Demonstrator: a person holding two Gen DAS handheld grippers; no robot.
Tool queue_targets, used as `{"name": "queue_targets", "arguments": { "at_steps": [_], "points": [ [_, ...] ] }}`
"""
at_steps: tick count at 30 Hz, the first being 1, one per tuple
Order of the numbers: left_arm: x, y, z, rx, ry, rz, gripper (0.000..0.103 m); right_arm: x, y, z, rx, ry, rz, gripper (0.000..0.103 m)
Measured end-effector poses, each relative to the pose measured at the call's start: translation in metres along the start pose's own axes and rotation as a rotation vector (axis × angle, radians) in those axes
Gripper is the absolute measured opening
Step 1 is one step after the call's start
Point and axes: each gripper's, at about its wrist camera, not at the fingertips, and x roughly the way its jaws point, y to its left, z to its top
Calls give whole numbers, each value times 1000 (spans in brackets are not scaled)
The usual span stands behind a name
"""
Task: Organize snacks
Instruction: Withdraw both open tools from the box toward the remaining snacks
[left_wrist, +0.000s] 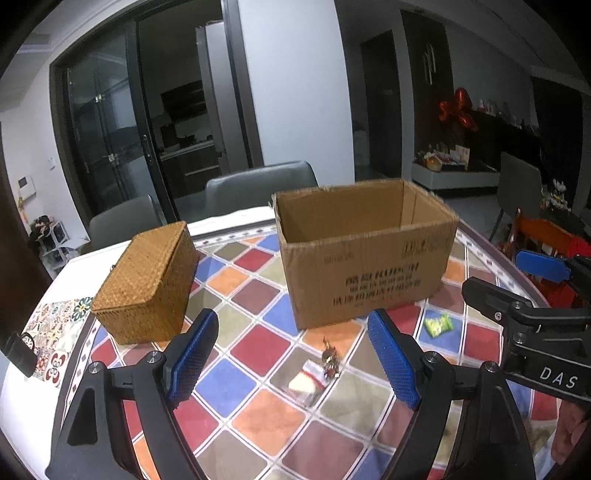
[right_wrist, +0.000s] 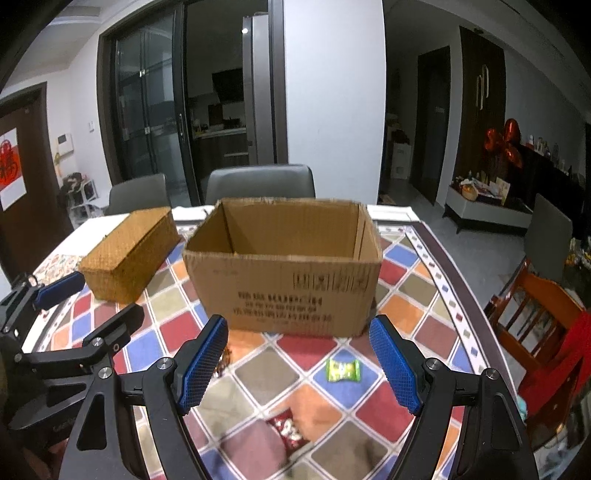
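Overhead, both grippers, left and right, hover with fingers released above scattered snacks.

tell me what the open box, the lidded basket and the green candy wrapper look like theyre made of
Open box: corrugated cardboard, matte brown, with ragged cut edges and printed text.
Lidded basket: woven natural fibre, maybe rattan or seagrass; a tight golden weave shows on lid and sides.
Green candy wrapper: probably thin plastic film, slightly glossy, with twisted crinkled ends.
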Motion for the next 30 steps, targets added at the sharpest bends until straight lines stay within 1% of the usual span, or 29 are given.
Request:
{"name": "queue_targets", "arguments": {
  "at_steps": [8, 19, 24, 30],
  "points": [
    [14, 0, -22, 25, 47, -24, 83, 14, 4, -24, 5, 60, -10, 80],
    [34, 2, -39, 64, 89, -60, 83, 30, 9, -54, 41, 127, -29, 80],
    [45, 0, -47, 100, 107, -88, 83, 37, 10, -65, 68, 152, -33, 80],
    [61, -1, -57, 125, 135, -125, 83, 45, 12, -77, 86, 171, -58, 80]
  ]
}}
